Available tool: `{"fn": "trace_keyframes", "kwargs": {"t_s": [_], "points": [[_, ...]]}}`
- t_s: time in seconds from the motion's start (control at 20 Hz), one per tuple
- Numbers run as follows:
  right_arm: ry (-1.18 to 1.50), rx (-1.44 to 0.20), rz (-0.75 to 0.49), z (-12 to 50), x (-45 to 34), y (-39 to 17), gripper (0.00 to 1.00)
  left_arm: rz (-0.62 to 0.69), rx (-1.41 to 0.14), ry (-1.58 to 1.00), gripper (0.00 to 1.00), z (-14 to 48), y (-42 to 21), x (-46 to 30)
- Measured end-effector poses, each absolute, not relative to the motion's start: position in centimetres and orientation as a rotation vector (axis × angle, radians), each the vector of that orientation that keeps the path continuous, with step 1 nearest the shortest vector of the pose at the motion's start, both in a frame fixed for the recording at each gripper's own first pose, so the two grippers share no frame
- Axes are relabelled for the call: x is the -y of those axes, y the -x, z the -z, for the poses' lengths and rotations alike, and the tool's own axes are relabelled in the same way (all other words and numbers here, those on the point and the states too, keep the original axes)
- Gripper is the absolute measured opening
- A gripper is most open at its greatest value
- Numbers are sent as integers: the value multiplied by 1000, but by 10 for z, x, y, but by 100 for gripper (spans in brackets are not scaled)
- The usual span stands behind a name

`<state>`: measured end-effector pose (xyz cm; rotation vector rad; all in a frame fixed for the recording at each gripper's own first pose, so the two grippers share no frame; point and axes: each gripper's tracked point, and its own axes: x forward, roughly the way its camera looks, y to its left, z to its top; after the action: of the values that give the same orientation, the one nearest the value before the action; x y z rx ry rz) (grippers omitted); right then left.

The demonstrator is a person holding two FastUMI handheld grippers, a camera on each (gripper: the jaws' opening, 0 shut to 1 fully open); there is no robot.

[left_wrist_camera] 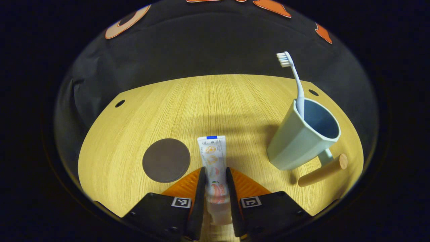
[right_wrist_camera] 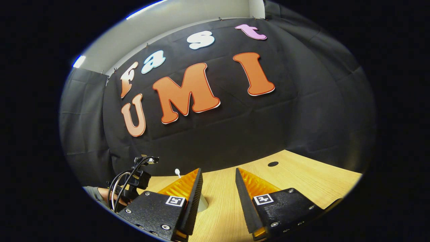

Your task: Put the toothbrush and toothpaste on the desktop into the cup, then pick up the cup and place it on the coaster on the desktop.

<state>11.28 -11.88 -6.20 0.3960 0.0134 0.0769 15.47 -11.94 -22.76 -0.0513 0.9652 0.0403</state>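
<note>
No wording can be read. The toothpaste carries fruit pictures and print too small to make out; square coded markers sit on the grippers' fingers.

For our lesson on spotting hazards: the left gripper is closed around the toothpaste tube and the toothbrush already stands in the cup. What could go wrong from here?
1. The left gripper pinches the toothpaste near its lower end, so the long front part may droop or swing when lifted.
2. The toothbrush leans in the cup; the incoming tube could knock it or tip the cup.
3. The cup's handle juts sideways and might snag on the way to the coaster.
</note>
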Motion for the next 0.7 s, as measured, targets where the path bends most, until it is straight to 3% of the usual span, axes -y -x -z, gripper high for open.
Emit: {"fn": "trace_keyframes", "kwargs": {"t_s": [0.1,0.2,0.7], "points": [[-397,-13,-76,60,118,-112,60,-21,-954,78,26,225,-154,119],[-400,-9,-72,58,120,-108,60,7,-951,126,21,222,-150,121],[-425,14,-56,45,127,-93,59,46,-723,166,21,146,-155,116]]}}
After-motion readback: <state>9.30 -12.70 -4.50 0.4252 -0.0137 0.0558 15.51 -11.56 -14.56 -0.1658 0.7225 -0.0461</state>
